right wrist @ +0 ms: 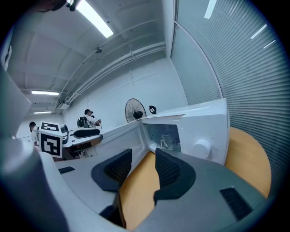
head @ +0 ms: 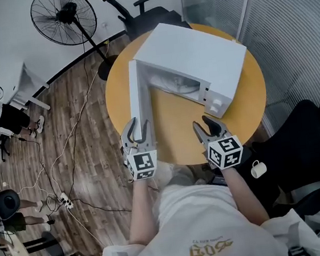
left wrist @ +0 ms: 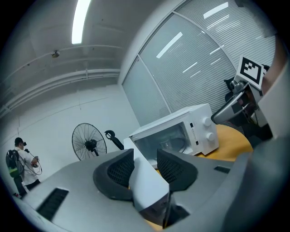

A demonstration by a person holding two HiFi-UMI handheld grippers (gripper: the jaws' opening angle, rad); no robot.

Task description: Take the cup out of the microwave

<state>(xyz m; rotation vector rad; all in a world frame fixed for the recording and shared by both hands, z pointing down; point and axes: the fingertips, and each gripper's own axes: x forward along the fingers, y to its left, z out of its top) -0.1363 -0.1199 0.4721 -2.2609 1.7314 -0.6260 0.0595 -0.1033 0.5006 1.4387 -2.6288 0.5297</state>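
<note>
1. The left gripper [head: 139, 123] is closed on the free edge of the microwave's door [head: 138, 95], with one pad on each face.
2. The right gripper [head: 204, 124] hovers over the round yellow table [head: 175, 137] just beside the left gripper. Its jaws are apart and only tabletop shows between them.
3. A white mug [head: 258, 169] lies on something dark by the person's right arm, off the table.
4. The door stands swung fully out on the left side of the opening.
5. The white microwave [head: 191, 52] sits on the far half of the table. A clear cup [right wrist: 166, 141] stands upright inside its cavity, ahead of the right gripper.
6. Beyond the table are an office chair [head: 147, 14], a standing fan [head: 64, 18] and cables [head: 71, 152] trailing across the wood floor. A slatted glass wall [head: 291, 18] is on the right.
</note>
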